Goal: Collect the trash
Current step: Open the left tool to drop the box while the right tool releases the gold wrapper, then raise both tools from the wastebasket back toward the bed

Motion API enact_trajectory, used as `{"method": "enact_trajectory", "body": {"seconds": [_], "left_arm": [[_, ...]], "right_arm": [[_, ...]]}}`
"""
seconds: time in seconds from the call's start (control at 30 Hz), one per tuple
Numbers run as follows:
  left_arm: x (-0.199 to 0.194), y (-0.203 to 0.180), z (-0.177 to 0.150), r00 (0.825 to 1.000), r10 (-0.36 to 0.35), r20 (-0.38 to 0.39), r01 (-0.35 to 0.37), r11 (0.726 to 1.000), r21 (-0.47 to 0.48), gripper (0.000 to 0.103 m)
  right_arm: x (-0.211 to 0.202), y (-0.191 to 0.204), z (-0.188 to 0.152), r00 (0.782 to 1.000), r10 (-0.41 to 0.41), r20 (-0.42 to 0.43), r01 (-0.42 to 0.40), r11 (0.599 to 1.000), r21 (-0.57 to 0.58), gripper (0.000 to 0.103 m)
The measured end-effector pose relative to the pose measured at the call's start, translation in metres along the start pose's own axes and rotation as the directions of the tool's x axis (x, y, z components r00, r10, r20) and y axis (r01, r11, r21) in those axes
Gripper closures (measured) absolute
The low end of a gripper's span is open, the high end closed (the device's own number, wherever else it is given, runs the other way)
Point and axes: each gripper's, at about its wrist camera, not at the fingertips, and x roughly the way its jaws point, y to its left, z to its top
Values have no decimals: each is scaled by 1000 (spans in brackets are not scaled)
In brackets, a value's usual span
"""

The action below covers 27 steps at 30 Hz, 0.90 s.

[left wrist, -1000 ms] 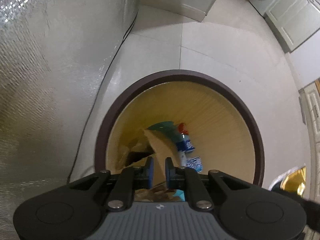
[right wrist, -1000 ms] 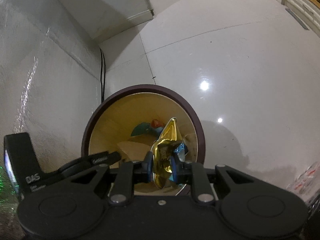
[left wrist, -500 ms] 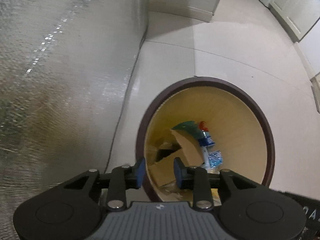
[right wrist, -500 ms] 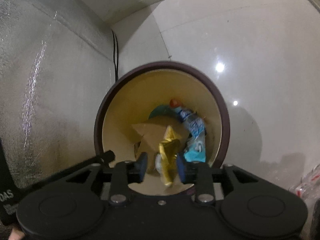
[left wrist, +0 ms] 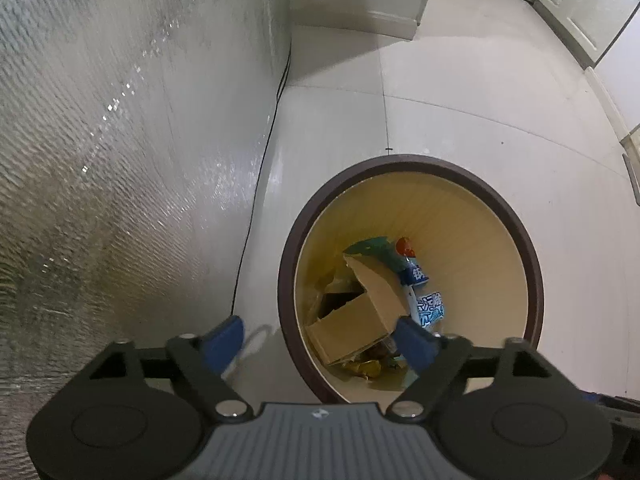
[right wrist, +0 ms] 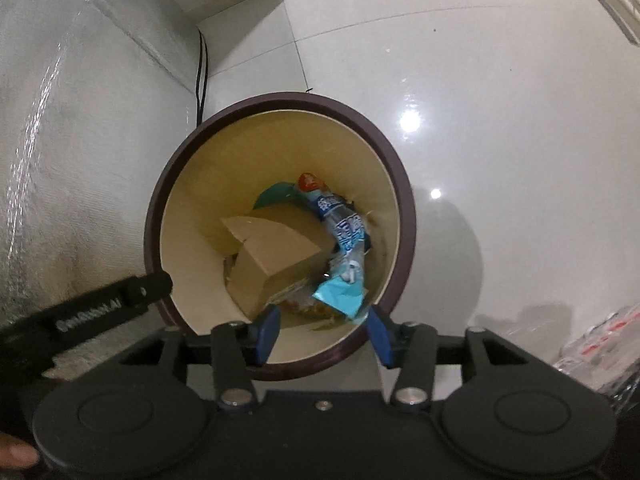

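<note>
A round bin with a dark brown rim [left wrist: 408,162] [right wrist: 304,98] and tan inside stands on the pale floor. In it lie a cardboard box [left wrist: 360,312] [right wrist: 276,256], a plastic bottle with a red cap [left wrist: 414,280] [right wrist: 340,224], a light blue wrapper [right wrist: 340,294] and a crumpled gold wrapper [left wrist: 362,366]. My left gripper [left wrist: 320,342] hangs above the bin's left rim, its jaws opening wide with nothing between them. Over the bin's near edge, my right gripper [right wrist: 324,332] is also opening, and its jaws are empty. The left gripper's body [right wrist: 100,312] shows at the right wrist view's left edge.
A silver foil-covered wall [left wrist: 100,160] rises left of the bin, with a black cable [left wrist: 256,208] along its foot. A white cabinet base [left wrist: 384,20] stands behind. Clear plastic bottles [right wrist: 600,336] lie on the floor to the right. A hand [right wrist: 12,456] shows at bottom left.
Both grippers' jaws spread apart. The gold wrapper left the right gripper and dropped into the bin. The left gripper rose, and the bin now sits further right in its view.
</note>
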Motion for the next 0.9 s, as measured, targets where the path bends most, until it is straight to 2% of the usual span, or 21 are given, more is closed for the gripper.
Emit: {"method": "enact_trajectory", "body": {"seconds": [0.07,0.17,0.2,0.37,0.9], "left_arm": [[-4,0,0,1000,10,3,-10,1000,3,6],[-12,1,-2,999,35,10,-35,999,18,0],[-14,0,-3,999,43,13,-43,999,25,0],[-25,0,-8,999,53,13,-53,998,43,0],[-93,10,-37,997,53,50,-56,997,46,0]], "right_arm": [[-3,0,0,1000,1,10,-1,1000,-17,40],[-9,-1,0,1000,-9,30,10,999,-42,25],[-9,0,1,999,-14,40,16,999,-48,19],[-22,-6,0,995,-55,83,59,997,-54,2],[-68,-18,-15,981,-123,149,139,986,-97,0]]}}
